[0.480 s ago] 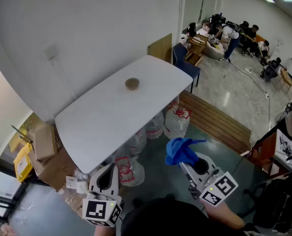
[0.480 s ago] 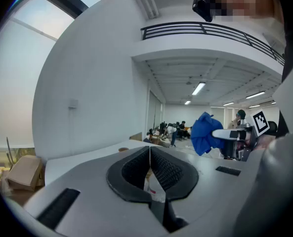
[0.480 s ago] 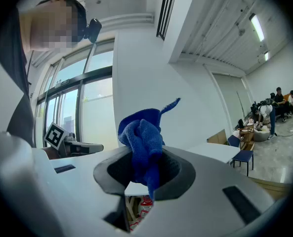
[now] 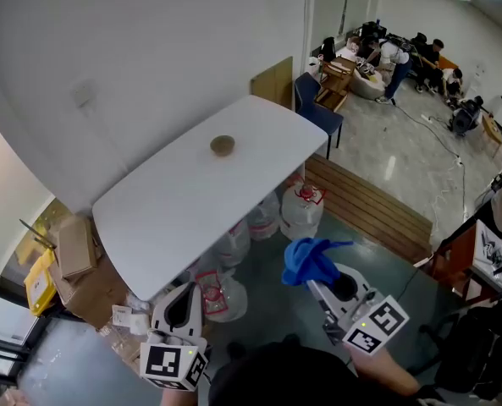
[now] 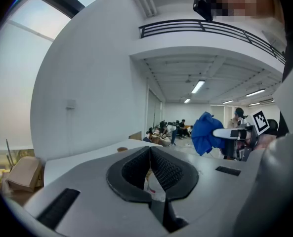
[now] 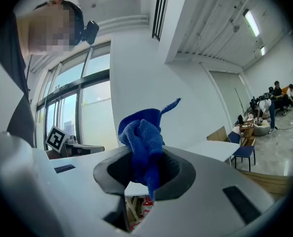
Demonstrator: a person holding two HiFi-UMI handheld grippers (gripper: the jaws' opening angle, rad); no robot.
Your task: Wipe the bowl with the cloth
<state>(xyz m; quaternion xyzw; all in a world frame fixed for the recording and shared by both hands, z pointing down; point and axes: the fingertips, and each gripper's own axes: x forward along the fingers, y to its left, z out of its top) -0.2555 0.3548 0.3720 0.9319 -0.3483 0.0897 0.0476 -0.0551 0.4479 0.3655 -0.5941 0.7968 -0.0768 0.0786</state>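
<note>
The left gripper (image 5: pixel 149 154) fills the lower frame, its two dark ribbed jaws pressed together along a thin seam. Beyond them lies a white table (image 5: pixel 82 157) with a small brown bowl (image 5: pixel 122 149) on it, well apart from the jaws. At right, the right gripper (image 5: pixel 218 132) carries a bunched blue cloth (image 5: pixel 203 132) at its tip. A cardboard box (image 5: pixel 22 174) sits far left, and people (image 5: pixel 173 128) gather in the distant room

The head view looks steeply down from high above the table (image 4: pixel 191 201). The left tool (image 5: pixel 149 148) view and right tool (image 6: pixel 146 157) view sit low, close behind their jaws, roughly level; both share the table and, seemingly, the far room (image 4: pixel 403 66).
</note>
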